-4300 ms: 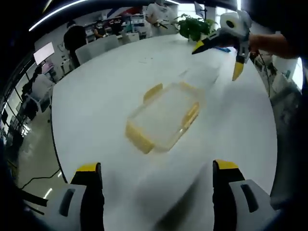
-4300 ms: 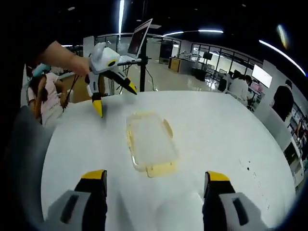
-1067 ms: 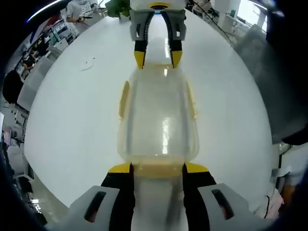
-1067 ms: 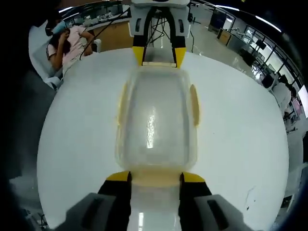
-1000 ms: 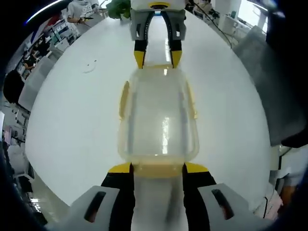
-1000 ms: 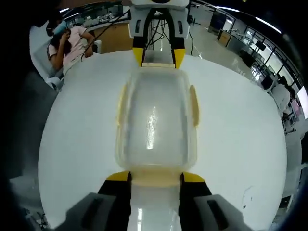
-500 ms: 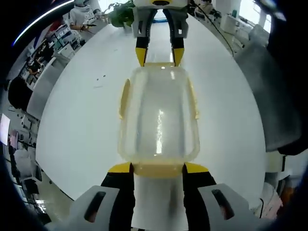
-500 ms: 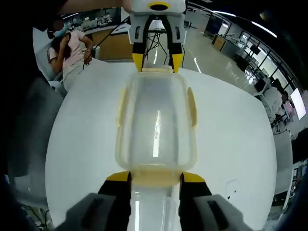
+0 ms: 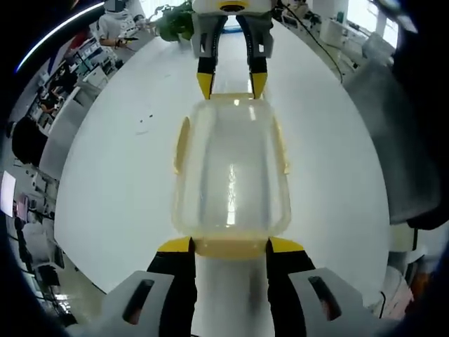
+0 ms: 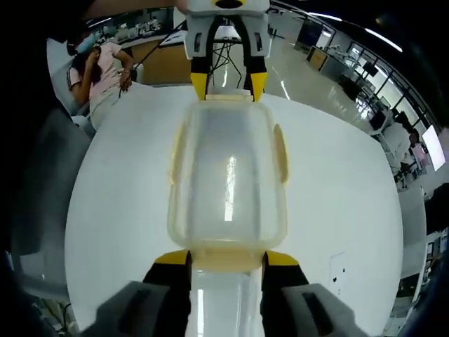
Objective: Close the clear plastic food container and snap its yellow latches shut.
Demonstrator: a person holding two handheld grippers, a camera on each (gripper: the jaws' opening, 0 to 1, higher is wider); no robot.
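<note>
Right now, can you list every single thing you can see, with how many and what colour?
container: one, clear plastic, held between both grippers above the table
latches: four, yellow, one on each side and end of the container
table: one, white, round, under everything
plant: one, green, far edge of the table
people: several, seated around the room
left gripper: one, grey with yellow-tipped jaws, at the near end latch
right gripper: one, same colours, at the opposite end latch

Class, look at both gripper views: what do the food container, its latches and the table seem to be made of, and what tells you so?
Food container: clear, glossy plastic, apparently; the white table shows through it and a light streak glints on top. Yellow latches: opaque to slightly translucent plastic, smooth by the look. Table: a white, smooth, faintly shiny top, perhaps laminate; the material cannot be told for certain.
</note>
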